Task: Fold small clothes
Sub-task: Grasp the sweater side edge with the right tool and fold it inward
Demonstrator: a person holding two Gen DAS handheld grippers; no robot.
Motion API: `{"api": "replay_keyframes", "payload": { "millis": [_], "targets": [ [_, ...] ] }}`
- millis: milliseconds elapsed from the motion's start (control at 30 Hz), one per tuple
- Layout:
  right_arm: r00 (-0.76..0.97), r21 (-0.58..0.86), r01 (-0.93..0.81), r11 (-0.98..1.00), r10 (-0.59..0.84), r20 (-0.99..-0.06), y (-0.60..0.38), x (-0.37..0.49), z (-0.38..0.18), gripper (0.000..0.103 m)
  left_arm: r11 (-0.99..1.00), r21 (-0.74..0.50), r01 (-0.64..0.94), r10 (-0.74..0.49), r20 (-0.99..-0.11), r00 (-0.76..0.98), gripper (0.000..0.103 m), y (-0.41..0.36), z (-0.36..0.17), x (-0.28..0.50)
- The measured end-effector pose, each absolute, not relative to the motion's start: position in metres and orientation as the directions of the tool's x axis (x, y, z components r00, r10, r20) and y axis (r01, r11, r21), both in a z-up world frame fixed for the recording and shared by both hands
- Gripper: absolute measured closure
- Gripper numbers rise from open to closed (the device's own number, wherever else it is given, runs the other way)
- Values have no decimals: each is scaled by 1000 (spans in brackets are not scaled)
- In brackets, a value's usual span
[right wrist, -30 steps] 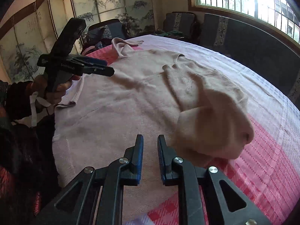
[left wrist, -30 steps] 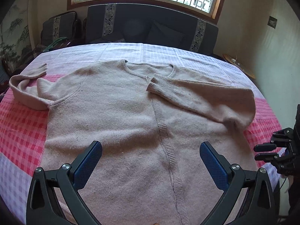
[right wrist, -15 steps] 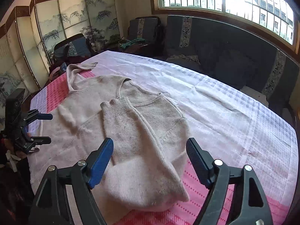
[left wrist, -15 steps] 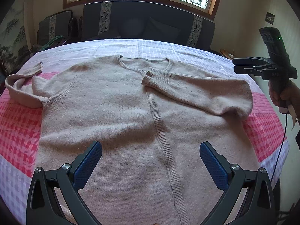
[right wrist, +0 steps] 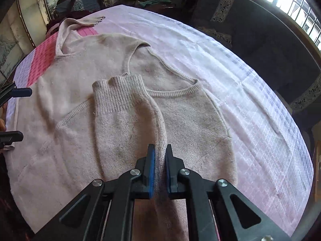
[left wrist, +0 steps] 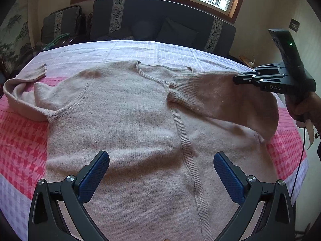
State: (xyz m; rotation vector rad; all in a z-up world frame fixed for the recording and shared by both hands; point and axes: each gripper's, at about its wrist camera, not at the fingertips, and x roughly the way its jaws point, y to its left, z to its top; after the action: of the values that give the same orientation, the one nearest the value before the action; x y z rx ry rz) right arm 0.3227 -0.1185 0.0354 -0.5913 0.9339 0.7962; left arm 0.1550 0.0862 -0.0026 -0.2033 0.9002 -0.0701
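Since half a second ago our right gripper [right wrist: 159, 167] has gone from wide open to clamped on the folded-over sleeve [right wrist: 128, 120] of the sweater [left wrist: 124, 124], so the blue fingers [right wrist: 151, 170] now pinch a ridge of that beige knit between them. From the left wrist view we see the same gripper [left wrist: 237, 79] biting the sleeve's upper edge near the shoulder, with a hand [left wrist: 303, 108] on its handle. That sleeve lies across the chest, its ribbed cuff [right wrist: 118, 92] just below the neckline. Our left gripper [left wrist: 161, 177] is released, fingers [left wrist: 94, 177] spread wide over the lower body of the sweater, not touching it as far as we can tell. Everything sits flat on the tabletop [left wrist: 22, 144], which has a pink and lilac checked cloth; the other sleeve [left wrist: 22, 98] is bent out toward the far left edge.
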Motion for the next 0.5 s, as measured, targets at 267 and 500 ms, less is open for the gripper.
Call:
{"api": "replay_keyframes", "payload": {
  "millis": [267, 500],
  "targets": [
    [778, -239, -569, 787, 421, -466, -112, 264, 188, 96, 979, -177, -97, -60, -711, 701, 0, 105, 25, 131],
    [479, -157, -834, 530, 552, -683, 1, 185, 55, 82, 952, -190, -239, 23, -736, 677, 0, 141, 0, 98]
  ]
}}
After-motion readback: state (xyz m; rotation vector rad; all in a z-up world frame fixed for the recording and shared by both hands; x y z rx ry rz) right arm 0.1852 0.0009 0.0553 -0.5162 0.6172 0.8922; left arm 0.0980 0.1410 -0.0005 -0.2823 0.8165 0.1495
